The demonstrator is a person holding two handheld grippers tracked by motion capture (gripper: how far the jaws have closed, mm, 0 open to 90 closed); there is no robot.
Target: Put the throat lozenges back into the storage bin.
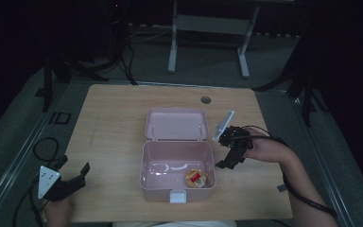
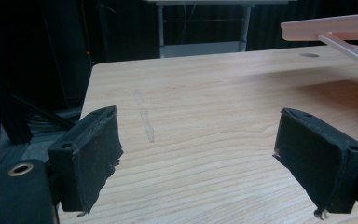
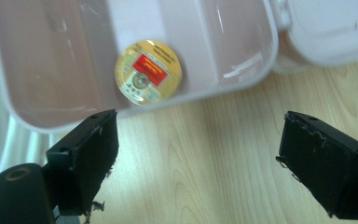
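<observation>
High view: a round yellow tin with a red label [image 1: 196, 178] lay flat on the floor of the pink box [image 1: 151, 187], in the near right corner. The box sat at the middle of the wooden table [image 1: 113, 118], its lid [image 1: 176, 124] thrown back and lying flat behind it, and a white latch [image 1: 177, 196] showed on its front wall.

Just beside the box's right wall, the right gripper [image 1: 230, 160] hung over the bare table, its jaws spread wide with nothing between them, pointing down toward the box. In the right gripper view the tin [image 3: 148, 73] lay inside the box, beyond the parted jaws.

The left gripper [image 1: 74, 177] rested well apart, at the table's near left corner, jaws likewise wide apart and empty.
</observation>
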